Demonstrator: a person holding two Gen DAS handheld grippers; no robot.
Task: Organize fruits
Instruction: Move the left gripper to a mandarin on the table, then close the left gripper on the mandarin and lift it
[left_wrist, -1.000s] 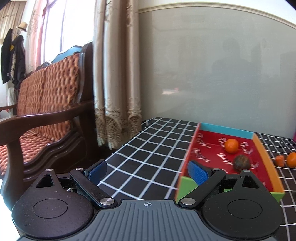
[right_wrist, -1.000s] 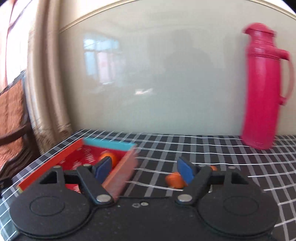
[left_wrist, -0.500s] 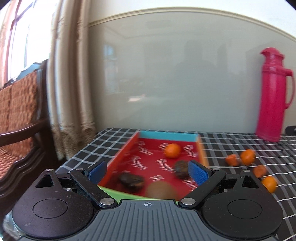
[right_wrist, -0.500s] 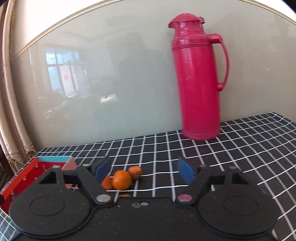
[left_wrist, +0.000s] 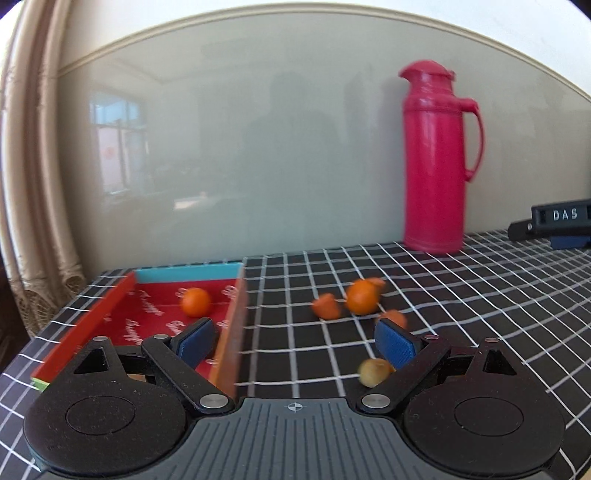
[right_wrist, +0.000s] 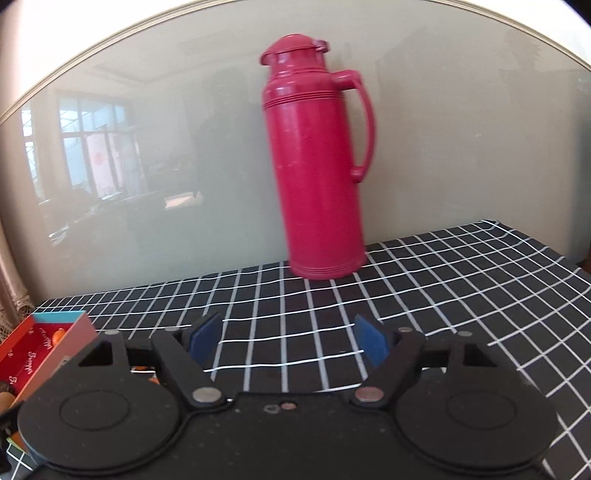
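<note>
Counter (left_wrist: 424, 295) first: we have loose fruit ahead of the left tongs (left_wrist: 295, 341), box (left_wrist: 110, 317) off to their left with one orange (left_wrist: 195, 302) inside. To do this well, we centre on one piece, probably the big orange (left_wrist: 362, 301), straddle it fully, then close gently. Small pale fruit (left_wrist: 372, 372) sits by the right pad. Both tongs spread, empty; right tongs (right_wrist: 288, 341) over bare cloth, flask (right_wrist: 317, 166) beyond.
</note>
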